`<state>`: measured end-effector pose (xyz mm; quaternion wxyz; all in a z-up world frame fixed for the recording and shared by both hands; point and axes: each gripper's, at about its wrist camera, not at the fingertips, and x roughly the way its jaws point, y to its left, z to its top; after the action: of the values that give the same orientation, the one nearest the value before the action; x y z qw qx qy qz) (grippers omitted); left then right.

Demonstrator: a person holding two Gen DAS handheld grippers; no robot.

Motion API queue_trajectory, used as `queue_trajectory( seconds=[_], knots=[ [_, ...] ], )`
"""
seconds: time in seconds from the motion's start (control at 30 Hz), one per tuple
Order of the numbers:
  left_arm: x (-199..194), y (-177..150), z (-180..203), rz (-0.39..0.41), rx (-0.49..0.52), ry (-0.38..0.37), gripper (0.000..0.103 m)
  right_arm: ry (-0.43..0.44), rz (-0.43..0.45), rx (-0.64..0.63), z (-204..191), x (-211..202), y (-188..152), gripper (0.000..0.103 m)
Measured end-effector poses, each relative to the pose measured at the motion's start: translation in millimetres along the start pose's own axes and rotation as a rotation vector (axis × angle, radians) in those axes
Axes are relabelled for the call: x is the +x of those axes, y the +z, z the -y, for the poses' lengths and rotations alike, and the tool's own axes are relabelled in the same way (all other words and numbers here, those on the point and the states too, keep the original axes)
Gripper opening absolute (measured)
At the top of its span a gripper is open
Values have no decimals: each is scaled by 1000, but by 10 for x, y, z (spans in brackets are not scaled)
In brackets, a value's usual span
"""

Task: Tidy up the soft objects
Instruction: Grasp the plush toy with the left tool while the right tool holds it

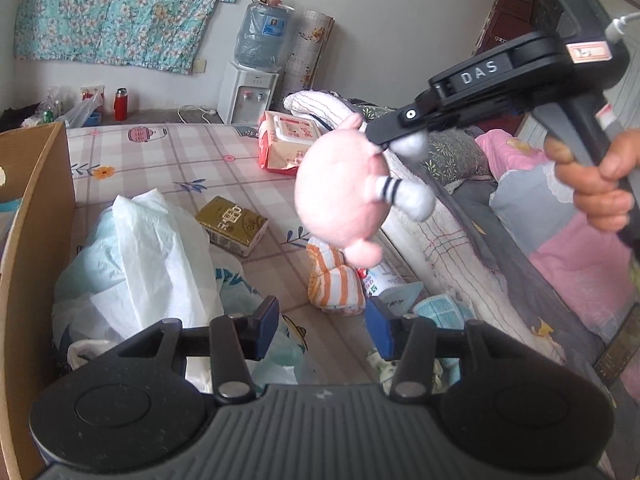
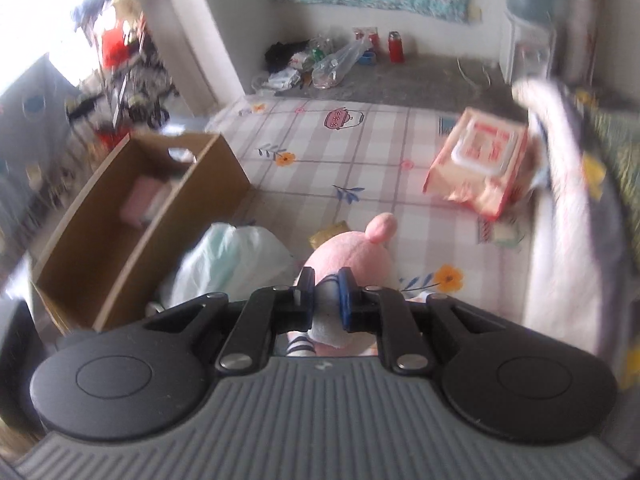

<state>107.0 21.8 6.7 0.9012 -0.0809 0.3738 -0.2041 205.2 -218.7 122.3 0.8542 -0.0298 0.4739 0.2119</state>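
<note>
A pink plush toy (image 1: 340, 192) with white striped limbs hangs in the air above the patterned mat. My right gripper (image 1: 384, 142) is shut on one of its white limbs, and a hand holds the gripper's handle at the right. From the right wrist view the toy (image 2: 348, 256) sits just beyond the closed right gripper (image 2: 326, 300). My left gripper (image 1: 322, 330) is open below the toy with nothing between its fingers. An orange-striped soft cloth (image 1: 334, 280) lies on the mat under the toy. A teal cloth (image 1: 440, 308) lies nearby.
An open cardboard box (image 2: 132, 216) stands at the left, holding pink items. A white plastic bag (image 1: 136, 248) lies beside it. A gold carton (image 1: 232, 224) and a wet-wipes pack (image 1: 286, 140) rest on the mat. Piled bedding (image 1: 560, 220) borders the right; a water dispenser (image 1: 248, 92) stands behind.
</note>
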Motion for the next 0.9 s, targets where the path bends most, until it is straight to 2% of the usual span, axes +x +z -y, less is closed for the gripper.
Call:
queue_trajectory(
  seconds=[0.13,0.23,0.4,0.5,0.53,0.57,0.63,0.73,0.8,0.9],
  knots=[
    [-1,-58,-40,-20,-16,-8,48,-29,-93,-165,-298,201,-72,12],
    [20,-100,-87,-46,-39,-16,48,26,-172,-181,-483,566,-237,11],
    [-33,-136,-168,-59,-41,9,48,174,-206,-32,-459,911,-333,14],
    [-68,-122,-188,-51,-41,16,49,259,-180,96,-275,926,-309,20],
    [-71,-113,-181,-45,-38,18,49,271,-162,138,-198,900,-301,26],
    [-74,-100,-170,-38,-35,21,49,273,-141,190,-105,860,-297,33],
    [-57,-56,-130,-22,-16,28,50,276,-108,269,61,763,-325,39],
    [43,16,-31,-25,22,26,50,209,-105,335,261,682,-420,49],
    [157,51,34,-38,48,31,50,173,-125,371,374,721,-473,50],
    [377,72,108,-80,75,90,50,154,-155,430,508,860,-502,51]
  ],
)
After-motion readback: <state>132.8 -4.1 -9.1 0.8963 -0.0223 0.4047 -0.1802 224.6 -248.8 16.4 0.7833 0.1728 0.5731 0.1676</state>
